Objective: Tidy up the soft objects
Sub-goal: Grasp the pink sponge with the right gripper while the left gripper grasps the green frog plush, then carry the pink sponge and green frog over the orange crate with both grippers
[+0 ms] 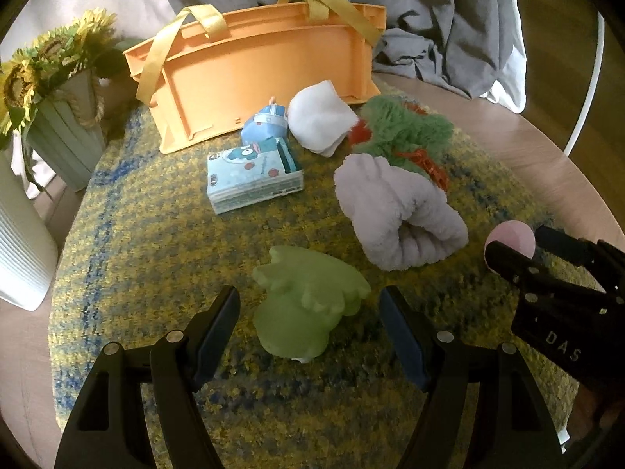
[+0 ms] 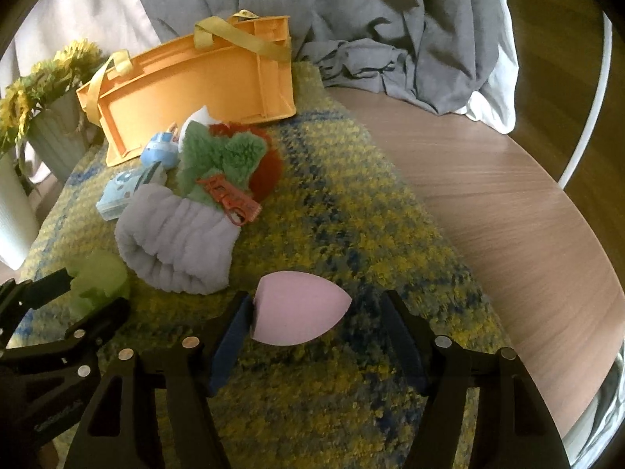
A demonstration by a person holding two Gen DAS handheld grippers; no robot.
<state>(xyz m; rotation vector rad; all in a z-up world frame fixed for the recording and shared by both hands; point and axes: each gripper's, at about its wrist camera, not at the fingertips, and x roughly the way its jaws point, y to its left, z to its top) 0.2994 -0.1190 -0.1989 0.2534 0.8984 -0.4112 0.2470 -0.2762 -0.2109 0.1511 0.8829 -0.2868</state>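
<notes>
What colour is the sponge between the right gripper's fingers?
Pale pink sponge, clearest in the right wrist view.

An orange basket with yellow straps sits on a yellow-and-blue flecked mat; nearby, a lavender towel roll, green squishy toy and pink sponge (teardrop-shaped).

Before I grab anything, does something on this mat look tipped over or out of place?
Yes: the orange basket lies tipped on its side at the back of the mat, ribbed underside facing the toys and yellow handles flopped over. Nothing soft can go in until it is righted.
</notes>
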